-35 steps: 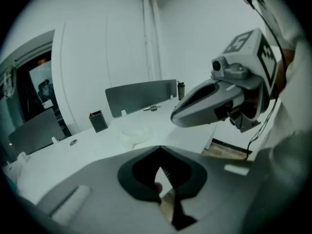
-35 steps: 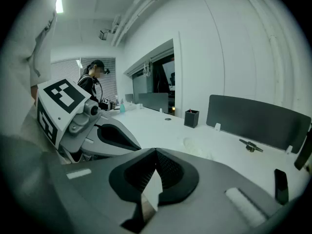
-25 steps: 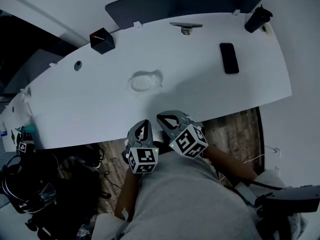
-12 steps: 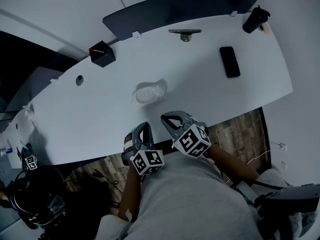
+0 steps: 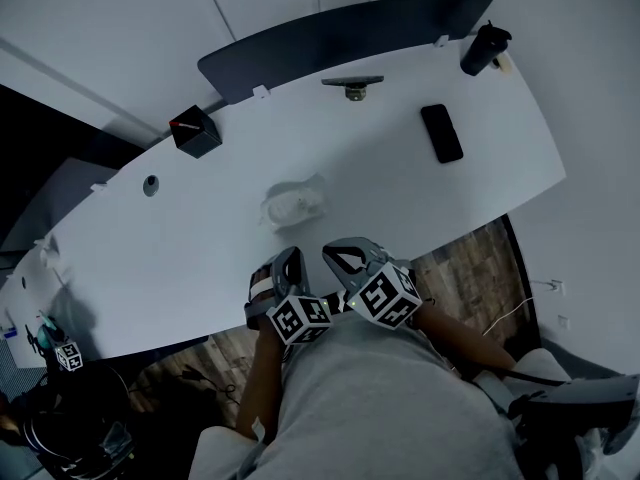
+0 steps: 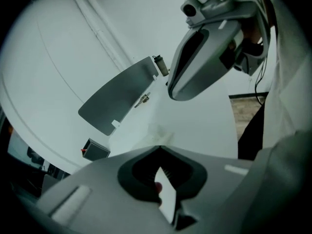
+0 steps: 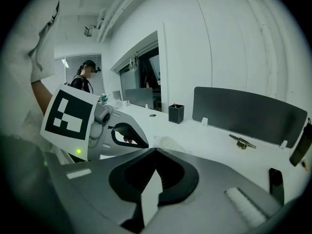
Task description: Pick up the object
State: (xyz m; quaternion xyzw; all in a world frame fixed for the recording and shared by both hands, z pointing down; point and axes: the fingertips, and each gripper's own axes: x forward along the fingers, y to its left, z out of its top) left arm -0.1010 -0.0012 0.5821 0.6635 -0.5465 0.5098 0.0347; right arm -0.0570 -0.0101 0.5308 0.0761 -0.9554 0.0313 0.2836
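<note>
A crumpled, pale, see-through object lies on the white table, a little back from its front edge. The left gripper view shows the object just beyond the jaws; in the right gripper view the object is faint. My left gripper hovers over the table's front edge, nearer than the object, jaws shut and empty. Beside it my right gripper is also shut on nothing. Each shows in the other's view: the right gripper overhead, the left gripper at the left.
A black pen box stands at the back left, a dark phone and a black bottle at the right. A metal piece lies before the dark divider panel. A person stands far off.
My left gripper has rolled and shifted slightly along the table edge. The right gripper has moved a little. Both stay shut, and the object lies where it was.
</note>
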